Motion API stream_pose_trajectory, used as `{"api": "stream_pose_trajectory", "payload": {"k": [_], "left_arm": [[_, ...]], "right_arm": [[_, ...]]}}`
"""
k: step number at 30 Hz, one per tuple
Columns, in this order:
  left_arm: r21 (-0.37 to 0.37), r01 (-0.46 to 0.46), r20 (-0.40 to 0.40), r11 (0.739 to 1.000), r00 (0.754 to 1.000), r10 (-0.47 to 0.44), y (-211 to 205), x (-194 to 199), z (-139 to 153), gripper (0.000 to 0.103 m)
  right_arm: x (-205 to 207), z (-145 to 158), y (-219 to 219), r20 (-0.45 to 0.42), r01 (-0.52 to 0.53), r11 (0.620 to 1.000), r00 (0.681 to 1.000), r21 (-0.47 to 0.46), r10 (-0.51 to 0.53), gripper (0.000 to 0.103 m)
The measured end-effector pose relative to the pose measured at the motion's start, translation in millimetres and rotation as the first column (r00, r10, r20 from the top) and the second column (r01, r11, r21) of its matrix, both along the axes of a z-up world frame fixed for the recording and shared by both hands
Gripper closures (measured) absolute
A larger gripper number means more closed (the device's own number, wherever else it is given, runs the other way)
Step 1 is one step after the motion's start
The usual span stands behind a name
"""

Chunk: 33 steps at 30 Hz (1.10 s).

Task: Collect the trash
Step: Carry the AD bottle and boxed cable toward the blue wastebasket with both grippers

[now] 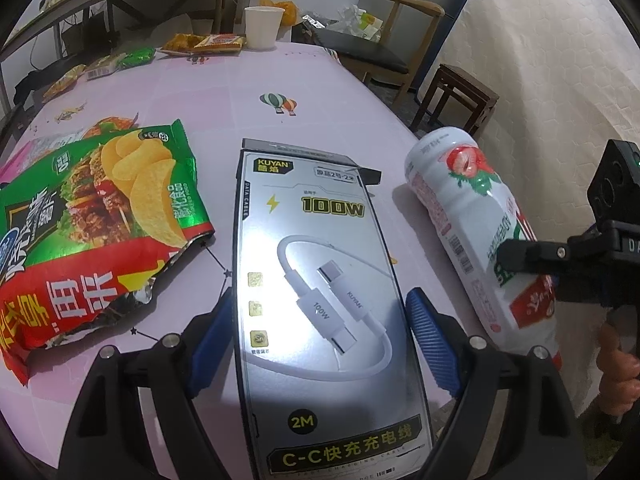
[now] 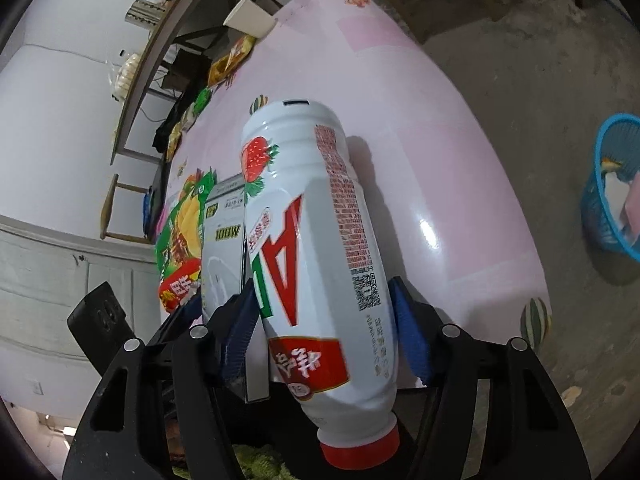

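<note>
Cable box and bottle between closed jaws

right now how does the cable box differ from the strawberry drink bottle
The cable box is flat, rectangular and grey-silver; the strawberry drink bottle is round-bodied, white, with a red cap.
The box sits between the left tool's blue pads; the bottle sits between the right tool's.
The box's far flap is open; the bottle is capped.
Both lie lengthwise along their tool, over the pink table.

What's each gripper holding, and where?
Left gripper: grey cable box, by its long side edges. Right gripper: white strawberry-drink bottle, around lower body near the red cap.
</note>
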State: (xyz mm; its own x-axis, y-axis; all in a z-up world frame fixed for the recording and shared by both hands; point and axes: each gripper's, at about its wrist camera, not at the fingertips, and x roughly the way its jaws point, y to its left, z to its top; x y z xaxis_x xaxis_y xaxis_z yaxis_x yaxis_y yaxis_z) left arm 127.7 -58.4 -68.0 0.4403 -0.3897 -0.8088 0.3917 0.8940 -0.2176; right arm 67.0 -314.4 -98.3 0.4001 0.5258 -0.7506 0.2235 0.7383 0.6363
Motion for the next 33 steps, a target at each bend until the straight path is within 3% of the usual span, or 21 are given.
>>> {"api": "stream_pose_trajectory", "payload": {"k": [33], "left_arm": [[0.015, -0.001, 0.093, 1.000, 0.996, -0.001, -9, -26, 17, 0.024]], "right_arm": [[-31, 9, -23, 0.093, 0.094, 0.994, 0.991, 0.055, -0.099, 0.044]]}}
